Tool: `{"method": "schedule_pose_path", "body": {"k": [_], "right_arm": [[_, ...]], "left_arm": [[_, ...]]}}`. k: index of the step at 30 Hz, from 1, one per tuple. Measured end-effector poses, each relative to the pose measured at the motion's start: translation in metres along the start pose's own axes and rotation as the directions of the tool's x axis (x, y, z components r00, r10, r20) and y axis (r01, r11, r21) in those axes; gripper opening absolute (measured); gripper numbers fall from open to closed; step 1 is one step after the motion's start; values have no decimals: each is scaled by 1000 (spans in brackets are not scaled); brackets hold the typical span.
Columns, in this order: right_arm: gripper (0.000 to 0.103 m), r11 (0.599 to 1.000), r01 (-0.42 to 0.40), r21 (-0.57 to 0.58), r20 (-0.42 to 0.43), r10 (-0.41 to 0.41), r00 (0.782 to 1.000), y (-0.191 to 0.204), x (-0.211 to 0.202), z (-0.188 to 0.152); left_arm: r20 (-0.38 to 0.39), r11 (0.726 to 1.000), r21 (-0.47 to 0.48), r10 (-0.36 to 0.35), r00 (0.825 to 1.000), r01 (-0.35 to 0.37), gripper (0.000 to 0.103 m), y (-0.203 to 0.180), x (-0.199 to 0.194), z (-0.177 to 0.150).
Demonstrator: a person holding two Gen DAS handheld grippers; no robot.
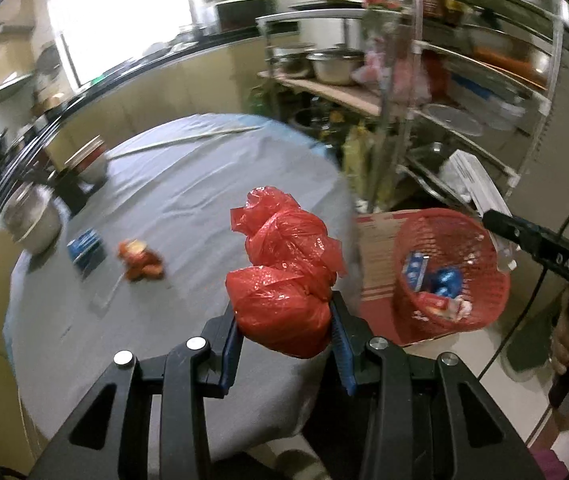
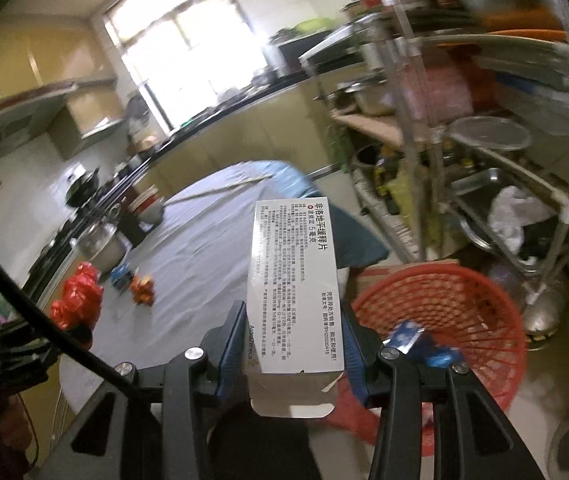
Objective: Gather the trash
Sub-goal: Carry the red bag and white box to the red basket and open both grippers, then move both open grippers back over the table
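**Both grippers loaded beside the red basket**

My left gripper point(image 1: 284, 344) had its blue-padded fingers point(image 1: 231, 354) clamped on a red plastic bag point(image 1: 284, 276), a crinkled, glossy film knotted into two bulging lumps, the lower one pinched between the pads and the upper one standing free above them. I held it over the near right edge of the tabletop point(image 1: 188, 200), which was round and covered by a grey, lightly creased cloth.

My right gripper point(image 2: 294, 344) was closed on a white cardboard medicine box point(image 2: 292, 292), long and rectangular, printed with dense black text, its near end flap open and hanging toward the camera. It stood up from the pads and leaned over the table's right edge.

Just off that edge, low on the floor side, sat the red plastic basket point(image 1: 450, 272), a round openwork lattice with a flared rim. It rested on flattened brown cardboard point(image 1: 376, 248). Inside I saw blue and white wrappers point(image 1: 446, 282) and other crumpled scraps, too blurred to name.

Toward the left edge of the tabletop lay a crumpled orange wrapper point(image 1: 140, 262) and, beside it, a small blue box point(image 1: 86, 248). Farther toward the left rim stood a steel pot point(image 1: 34, 220) and a stack of bowls point(image 1: 88, 160). A thin pale stick point(image 1: 188, 138) lay near the far edge. Beyond the basket rose a metal wire rack point(image 1: 484, 92) carrying steel basins and lids.
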State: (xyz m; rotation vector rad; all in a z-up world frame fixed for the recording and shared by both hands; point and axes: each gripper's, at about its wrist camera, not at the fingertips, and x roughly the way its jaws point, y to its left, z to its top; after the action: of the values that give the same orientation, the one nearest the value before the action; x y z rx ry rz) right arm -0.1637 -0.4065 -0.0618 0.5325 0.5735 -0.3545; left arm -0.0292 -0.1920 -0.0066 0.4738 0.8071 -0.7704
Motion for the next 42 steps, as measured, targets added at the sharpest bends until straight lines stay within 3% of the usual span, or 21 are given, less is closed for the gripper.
{"method": "schedule_pose_path", "body": {"k": [5,12,18,26,28,30,31,33,36,42], "right_arm": [[47,996,48,80,69,-53,996,-37,-25,13],[47,975,60,215,117,-87,989,-86,-51,20],[47,947,36,320,78,-64,995,-116,-44,11],[48,915,64,398,-16,-63,998,-134,-19,-11],[49,903,64,424,-27,-58,998,-139,-14,-16],[59,877,61,476,-33,-52,998,-147,-10,-20],[62,869,61,491,-35,-50,998,-149,-8,-20],[63,858,73,509,-34,-65,997,-153,-7,-21],[63,874,73,481,-13,-76,997,-150,-11,-19],[63,913,64,404,33,-84,996,-128,-18,-8]], "left_arm": [[-8,994,50,-96,995,96,42,-29,14,20],[-50,972,85,-218,975,221,42,-69,39,42],[-99,950,116,-280,955,290,42,-107,62,53],[-175,922,178,-315,933,345,42,-153,87,55],[-180,915,199,-317,931,350,45,-162,91,57],[-183,909,216,-320,929,356,52,-170,93,59],[-180,910,221,-316,932,351,60,-171,92,60],[-160,912,229,-310,937,341,62,-169,88,61],[-137,915,224,-310,941,334,62,-156,83,61],[-116,956,145,-241,964,257,63,-106,71,51]]}}
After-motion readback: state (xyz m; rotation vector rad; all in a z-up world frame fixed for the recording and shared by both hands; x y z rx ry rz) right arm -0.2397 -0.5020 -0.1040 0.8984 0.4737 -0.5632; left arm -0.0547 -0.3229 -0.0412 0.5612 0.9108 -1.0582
